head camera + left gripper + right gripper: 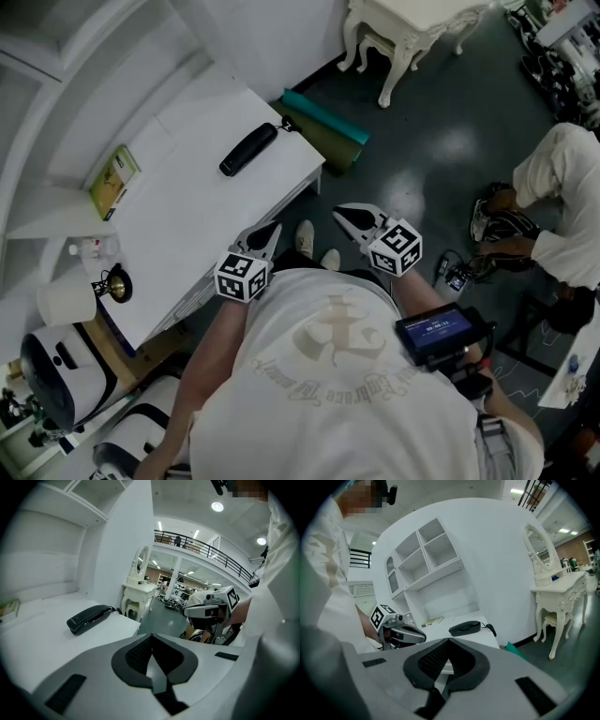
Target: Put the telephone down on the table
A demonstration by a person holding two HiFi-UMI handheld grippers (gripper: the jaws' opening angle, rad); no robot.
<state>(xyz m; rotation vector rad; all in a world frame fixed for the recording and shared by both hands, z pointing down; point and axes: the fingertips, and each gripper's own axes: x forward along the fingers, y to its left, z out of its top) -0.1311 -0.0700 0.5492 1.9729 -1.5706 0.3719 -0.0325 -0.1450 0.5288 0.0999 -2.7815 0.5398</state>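
The black telephone handset lies flat near the far right corner of the white table, its cord trailing off the edge. It also shows in the left gripper view as the telephone and in the right gripper view as the telephone. My left gripper hangs at the table's near edge, well short of the telephone, jaws shut with nothing in them. My right gripper is off the table over the floor, also shut and empty. Each gripper sees the other: right gripper, left gripper.
A yellow-green book lies on the table's left part, below white shelves. A teal roll rests on the floor by the table's corner. A white ornate dressing table stands beyond. A person crouches at the right.
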